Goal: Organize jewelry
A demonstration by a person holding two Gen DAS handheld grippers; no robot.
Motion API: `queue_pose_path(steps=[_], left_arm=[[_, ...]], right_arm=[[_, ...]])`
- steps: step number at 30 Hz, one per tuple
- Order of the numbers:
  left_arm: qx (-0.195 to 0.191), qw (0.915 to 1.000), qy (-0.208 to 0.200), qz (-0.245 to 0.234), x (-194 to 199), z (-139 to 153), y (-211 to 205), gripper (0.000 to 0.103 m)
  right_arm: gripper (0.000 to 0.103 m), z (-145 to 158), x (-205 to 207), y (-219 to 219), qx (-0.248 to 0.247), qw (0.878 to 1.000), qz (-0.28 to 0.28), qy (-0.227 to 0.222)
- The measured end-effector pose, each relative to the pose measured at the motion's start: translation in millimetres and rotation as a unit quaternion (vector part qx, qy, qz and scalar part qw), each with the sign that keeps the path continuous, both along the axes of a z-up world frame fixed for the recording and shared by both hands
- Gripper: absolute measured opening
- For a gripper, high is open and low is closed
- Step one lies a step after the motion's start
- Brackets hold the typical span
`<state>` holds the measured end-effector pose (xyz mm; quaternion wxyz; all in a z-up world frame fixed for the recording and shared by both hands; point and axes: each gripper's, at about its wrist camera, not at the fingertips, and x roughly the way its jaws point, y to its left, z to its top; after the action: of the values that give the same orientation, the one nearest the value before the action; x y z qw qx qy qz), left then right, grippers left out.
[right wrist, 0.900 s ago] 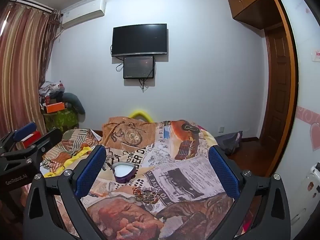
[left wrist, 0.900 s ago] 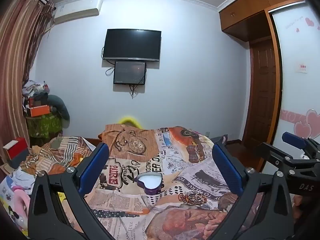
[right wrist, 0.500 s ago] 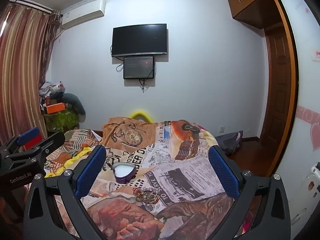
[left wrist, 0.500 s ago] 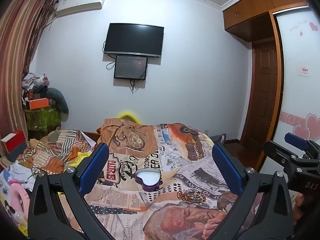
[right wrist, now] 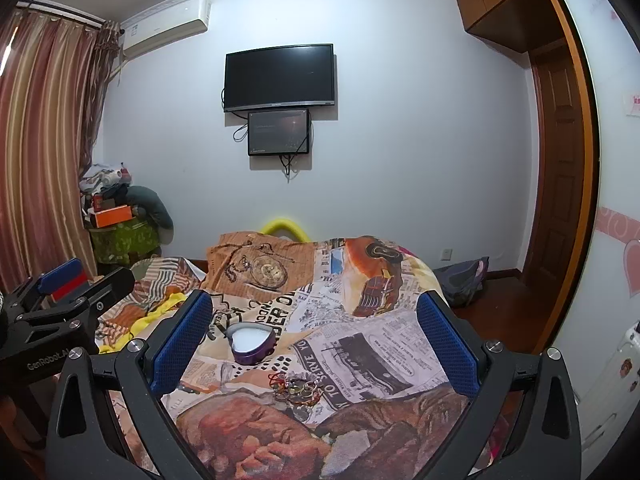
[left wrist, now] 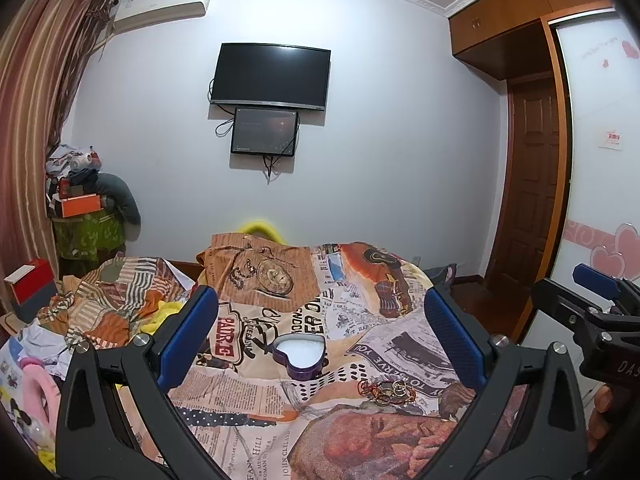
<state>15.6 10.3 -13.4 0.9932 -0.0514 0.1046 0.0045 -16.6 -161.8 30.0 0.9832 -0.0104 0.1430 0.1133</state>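
In the left wrist view, a red-and-white box (left wrist: 30, 286) sits at about nine o'clock, with a heap of clothes and an orange box (left wrist: 80, 205) stacked above it against the striped curtain (left wrist: 36, 92). The left gripper (left wrist: 320, 332) spreads its blue pads wide apart with nothing between them; it hangs above the bedspread (left wrist: 280, 276), a patchwork of newspaper prints and a pocket-watch picture. Near the middle of the frame, between the pads, lies a purple heart-shaped box (left wrist: 300, 356), its lid off and its white lining showing. Just beside it, toward four o'clock, lies a small pile of jewelry (left wrist: 386, 390): thin rings and reddish cords tangled together, apart from the box and resting on the cloth. At twelve o'clock a dark television (left wrist: 272, 76) hangs on the wall over a smaller screen (left wrist: 265, 131). At three o'clock the right gripper (left wrist: 596, 304) enters from the edge beside the wardrobe door (left wrist: 532, 184).

In the right wrist view, the left gripper (right wrist: 60, 300) shows at nine o'clock. The right gripper (right wrist: 316, 332) is likewise fully spread and grasps nothing. The heart-shaped box (right wrist: 252, 342) lies left of centre, and the jewelry (right wrist: 298, 390) lies just below it toward five o'clock, both framed between the pads.
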Motion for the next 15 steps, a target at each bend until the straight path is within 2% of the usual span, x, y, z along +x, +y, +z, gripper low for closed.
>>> queue_pose_path(steps=[15], left_arm=[[0.004,1.0,0.003,-0.004,2.5,1.9,-1.7,0.103]], right_arm=[[0.102,-1.8,2.8,-4.9,0.009,1.0,0.0,0.011]])
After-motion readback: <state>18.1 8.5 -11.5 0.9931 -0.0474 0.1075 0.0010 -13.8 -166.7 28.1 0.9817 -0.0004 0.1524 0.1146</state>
